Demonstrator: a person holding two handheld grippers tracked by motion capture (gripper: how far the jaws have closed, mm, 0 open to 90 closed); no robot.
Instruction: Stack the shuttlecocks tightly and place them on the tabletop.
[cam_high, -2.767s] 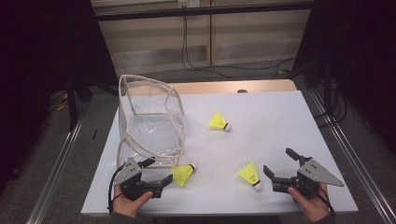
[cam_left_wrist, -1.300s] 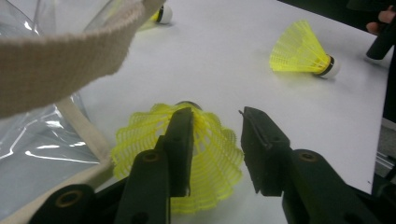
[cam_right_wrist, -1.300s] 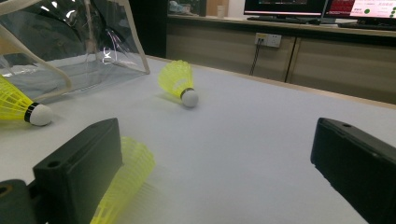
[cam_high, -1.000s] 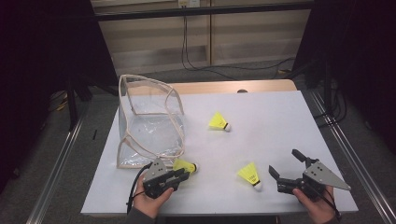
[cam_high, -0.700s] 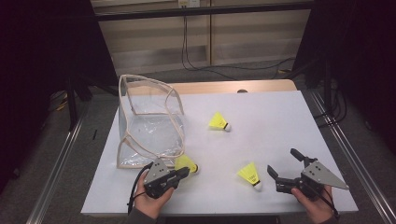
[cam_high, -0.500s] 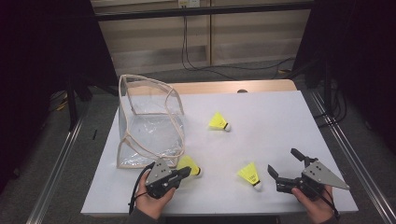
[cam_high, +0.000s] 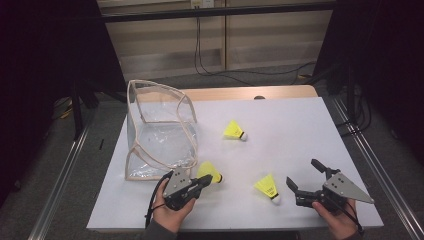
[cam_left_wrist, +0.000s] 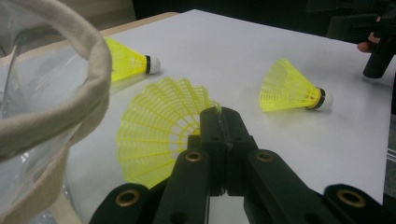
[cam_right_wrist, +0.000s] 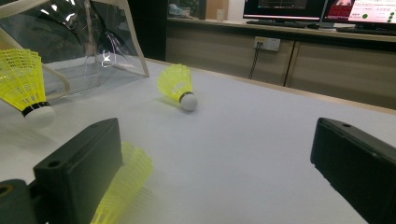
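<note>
Held shuttlecock (cam_left_wrist: 159, 128): yellow plastic, its skirt rim nipped between the jaws of the left gripper (cam_high: 202, 183), which have just been closing and now sit together on that thin edge. It hangs just above the white table (cam_high: 285, 125), right at the open mouth of the clear bag (cam_high: 160, 132) with the cloth trim. In the high view its cork end (cam_high: 220, 178) points away from the bag.

Handling, as a guess: very light, the mesh skirt springy and easy to crush, so a light pinch on the rim is enough; the cork end is the firmer spot, but round and likely to slip. A rim grip may let it swing.

Second shuttlecock (cam_high: 266, 186) lies on its side just left of the right gripper (cam_high: 303, 182), not touching. That gripper's jaws stand wide apart with nothing between them, hand resting near the table's front edge.

Third shuttlecock (cam_high: 234, 130) lies on its side mid-table, well apart from both grippers, right of the bag.
</note>
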